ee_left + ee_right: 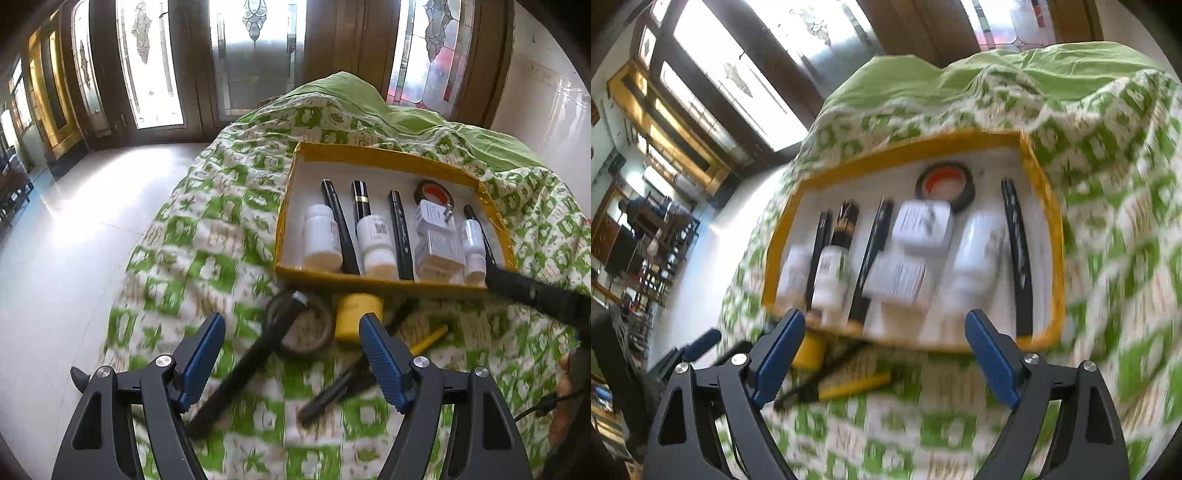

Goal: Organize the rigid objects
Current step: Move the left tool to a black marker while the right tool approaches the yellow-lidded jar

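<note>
Left wrist view: the left gripper (291, 354) hangs over the green-and-white quilt (207, 236) with its blue fingers (205, 363) spread wide and nothing between the pads. Beyond it sits the yellow box (384, 157), already lined with white bottles (321, 238), black pens (340, 229), a dark tape roll (434, 192) and small white cartons (439, 247), laid roughly side by side. What is left lies on the quilt just in front of the box's near wall: a clear tape ring (308, 326), a short yellow jar (358, 315), a yellow pen (430, 338) and a dark pen (332, 395), with a long black stick (243, 365) across the ring (too blurred to name). I'd judge all of these light and stiff; the pens are slim and smooth, so a pinch across the middle of the barrel should keep them from swivelling, while the jar wants the pads on opposite sides of its round wall. Right wrist view: the right gripper (886, 354) is likewise wide open and empty, hovering at the box's near edge (897, 339), the packed items (923, 225) smeared by blur. Below it the yellow pen (857, 384) and dark pen (816, 380) lie near each other on the soft cloth, which will give under a fingertip, and the jar (810, 352) peeks out beside the left pad.
</note>
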The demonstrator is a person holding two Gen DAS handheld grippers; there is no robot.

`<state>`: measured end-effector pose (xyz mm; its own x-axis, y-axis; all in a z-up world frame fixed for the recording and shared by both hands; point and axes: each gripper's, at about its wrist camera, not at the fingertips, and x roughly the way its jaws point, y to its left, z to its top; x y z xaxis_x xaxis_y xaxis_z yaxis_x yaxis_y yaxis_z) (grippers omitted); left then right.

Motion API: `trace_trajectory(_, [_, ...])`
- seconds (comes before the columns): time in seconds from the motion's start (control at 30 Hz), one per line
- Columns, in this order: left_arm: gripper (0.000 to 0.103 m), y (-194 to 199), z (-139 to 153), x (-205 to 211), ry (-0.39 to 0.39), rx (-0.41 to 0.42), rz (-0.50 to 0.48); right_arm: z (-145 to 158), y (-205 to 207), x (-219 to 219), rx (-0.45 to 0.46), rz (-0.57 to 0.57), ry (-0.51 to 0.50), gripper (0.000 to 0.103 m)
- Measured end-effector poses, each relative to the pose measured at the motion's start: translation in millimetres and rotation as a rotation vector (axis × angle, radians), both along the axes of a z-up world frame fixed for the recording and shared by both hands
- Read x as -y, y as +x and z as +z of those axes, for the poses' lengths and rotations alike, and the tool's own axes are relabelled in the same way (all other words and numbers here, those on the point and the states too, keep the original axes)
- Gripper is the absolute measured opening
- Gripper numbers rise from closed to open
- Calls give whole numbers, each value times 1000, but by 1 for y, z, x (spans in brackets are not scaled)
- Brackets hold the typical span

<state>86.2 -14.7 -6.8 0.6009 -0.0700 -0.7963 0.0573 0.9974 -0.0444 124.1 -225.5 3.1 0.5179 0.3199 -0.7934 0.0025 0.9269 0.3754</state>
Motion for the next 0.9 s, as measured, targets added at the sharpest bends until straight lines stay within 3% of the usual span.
trace_trajectory(0.2, [79, -17, 1, -2, 0, 21, 11, -4, -37, -11, 0, 29, -24, 97])
trace_trajectory(0.33, [90, -24, -11, -8, -21, 34, 25, -8, -45, -10, -9, 27, -26, 99])
trace_trajectory(0.43, [90, -18, -24, -18, -95, -26, 48, -14, -42, -6, -24, 6, -42, 100])
trace_trajectory(0.63, [90, -18, -22, -51, -215, -15, 169, -18, -39, 2, -36, -27, -37, 100])
trace_trajectory(0.8, [90, -15, -25, -60, -218, -27, 205, -19, -38, 3, -45, -25, -31, 100])
trace_trajectory(0.9, [90, -13, -30, -54, -171, -52, 188, -18, -38, 2, -43, -22, -29, 100])
